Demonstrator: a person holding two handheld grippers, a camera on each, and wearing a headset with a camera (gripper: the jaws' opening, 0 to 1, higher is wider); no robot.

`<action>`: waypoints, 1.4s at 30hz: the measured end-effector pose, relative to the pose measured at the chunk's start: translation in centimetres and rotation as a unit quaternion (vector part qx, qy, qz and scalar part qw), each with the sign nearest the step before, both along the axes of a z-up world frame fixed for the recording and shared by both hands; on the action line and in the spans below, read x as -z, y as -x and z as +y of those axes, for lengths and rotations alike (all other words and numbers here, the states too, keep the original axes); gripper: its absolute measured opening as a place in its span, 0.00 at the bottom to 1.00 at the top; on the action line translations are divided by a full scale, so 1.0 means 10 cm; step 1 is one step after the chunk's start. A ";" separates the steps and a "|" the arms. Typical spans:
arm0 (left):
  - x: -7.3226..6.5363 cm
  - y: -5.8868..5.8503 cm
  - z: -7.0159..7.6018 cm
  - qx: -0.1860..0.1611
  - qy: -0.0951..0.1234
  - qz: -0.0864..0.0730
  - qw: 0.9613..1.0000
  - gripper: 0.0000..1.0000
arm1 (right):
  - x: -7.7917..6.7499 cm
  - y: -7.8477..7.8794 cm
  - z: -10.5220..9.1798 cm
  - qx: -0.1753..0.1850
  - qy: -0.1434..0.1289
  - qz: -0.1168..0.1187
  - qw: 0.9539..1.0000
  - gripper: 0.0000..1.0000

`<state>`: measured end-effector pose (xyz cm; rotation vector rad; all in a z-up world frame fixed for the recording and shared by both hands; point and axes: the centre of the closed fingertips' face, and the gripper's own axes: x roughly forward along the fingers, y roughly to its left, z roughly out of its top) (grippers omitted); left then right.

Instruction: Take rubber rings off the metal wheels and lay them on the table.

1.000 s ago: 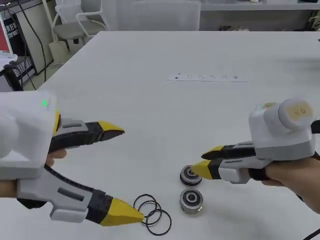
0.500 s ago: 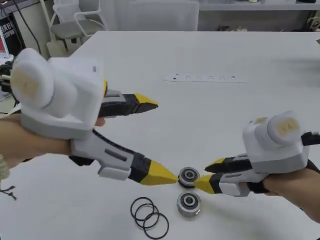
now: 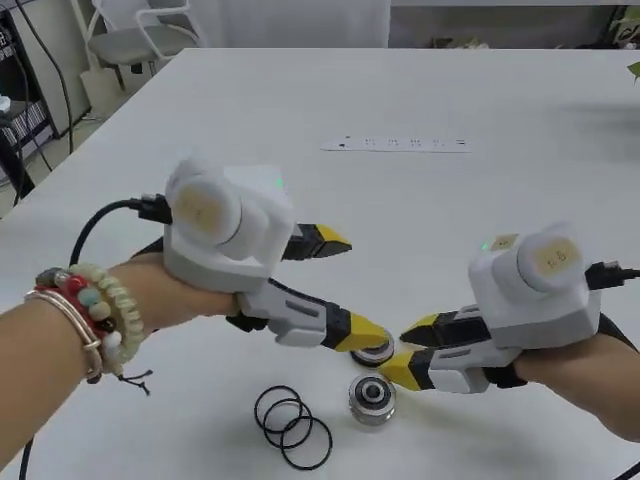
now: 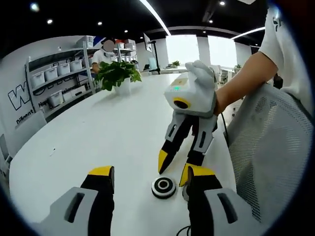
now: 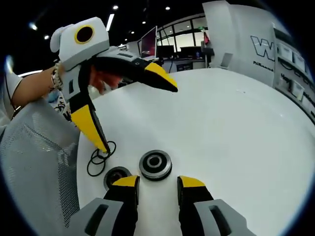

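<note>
Here, on a white table (image 3: 450, 220), two handheld grippers meet nose to nose over a small metal wheel (image 3: 372, 352).

The left gripper (image 3: 356, 288), held by a hand with beaded bracelets at the wrist, has its jaws spread wide and grips nothing. Its upper jaw is raised well off the table. In the head view its lower yellow tip comes down at the wheel's near-left edge, but the pictures do not settle whether it touches.

The right gripper (image 3: 400, 350) reaches in from the other side. Its jaws are parted by a narrower gap and are also empty, with the tips just beside the same wheel.

In the right gripper view that wheel (image 5: 155, 164) lies flat just ahead of the gap between the jaws. The left gripper (image 5: 134, 114) spreads above it.

In the left gripper view the wheel (image 4: 163, 187) sits between the two pairs of yellow tips, under the right gripper (image 4: 174, 168).

A second wheel (image 3: 372, 393) lies flat just nearer the person, apart from both grippers. Three loose rubber rings (image 3: 292, 425) lie overlapping on the table to its left.

Whether either wheel carries a ring cannot be told.

A white power strip (image 3: 395, 145) lies farther back on the table.
</note>
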<state>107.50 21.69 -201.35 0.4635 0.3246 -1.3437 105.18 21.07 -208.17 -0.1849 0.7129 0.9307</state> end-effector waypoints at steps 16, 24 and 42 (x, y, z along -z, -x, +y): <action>0.45 0.07 -0.02 -0.023 -0.017 0.024 0.999 0.29 | 0.01 -0.01 0.00 0.000 0.004 -0.005 1.000 0.27; 0.48 0.08 -0.01 -0.027 -0.017 0.028 0.999 0.16 | 0.01 -0.01 0.00 -0.002 0.005 -0.006 1.000 0.26; 0.50 0.12 -0.03 -0.027 0.001 0.046 0.999 0.08 | -0.02 -0.02 0.06 -0.004 -0.007 -0.007 1.000 0.23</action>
